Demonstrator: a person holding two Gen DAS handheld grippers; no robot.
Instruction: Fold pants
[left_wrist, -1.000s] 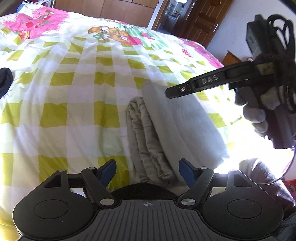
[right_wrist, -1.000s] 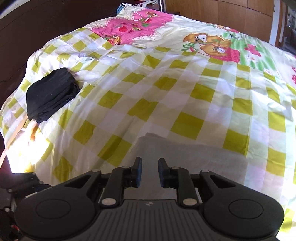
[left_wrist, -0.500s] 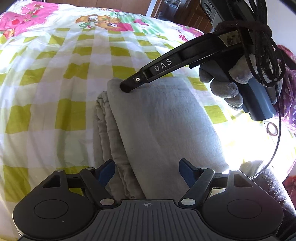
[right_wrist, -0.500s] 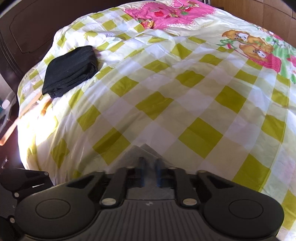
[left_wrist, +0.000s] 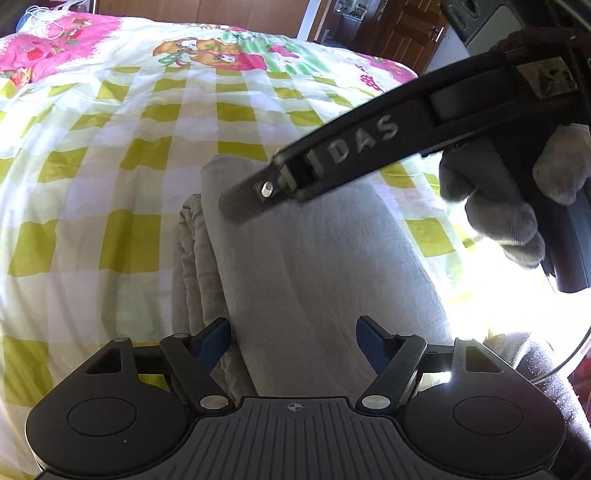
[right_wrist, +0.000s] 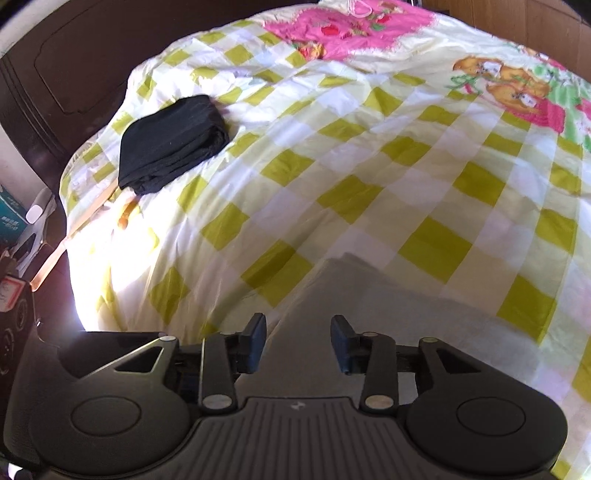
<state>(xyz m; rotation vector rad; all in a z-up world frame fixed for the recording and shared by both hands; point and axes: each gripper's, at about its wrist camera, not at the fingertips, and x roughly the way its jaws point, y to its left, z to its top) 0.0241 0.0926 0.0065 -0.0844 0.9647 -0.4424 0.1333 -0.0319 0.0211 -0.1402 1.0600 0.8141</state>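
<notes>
Soft grey pants (left_wrist: 325, 266), rectangular fold

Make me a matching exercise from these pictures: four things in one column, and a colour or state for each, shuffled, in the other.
Things:
1. pants
2. folded cloth
3. bedspread
4. left gripper

Descriptions:
A. yellow-green checks
B. grey, folded in layers
C. fingers spread apart
D. black, near the bed's edge

Pairs: 1-B, 2-D, 3-A, 4-C

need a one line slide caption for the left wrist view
Open left gripper hovers over folded grey pants on a checked bedspread, right gripper above them.
</notes>
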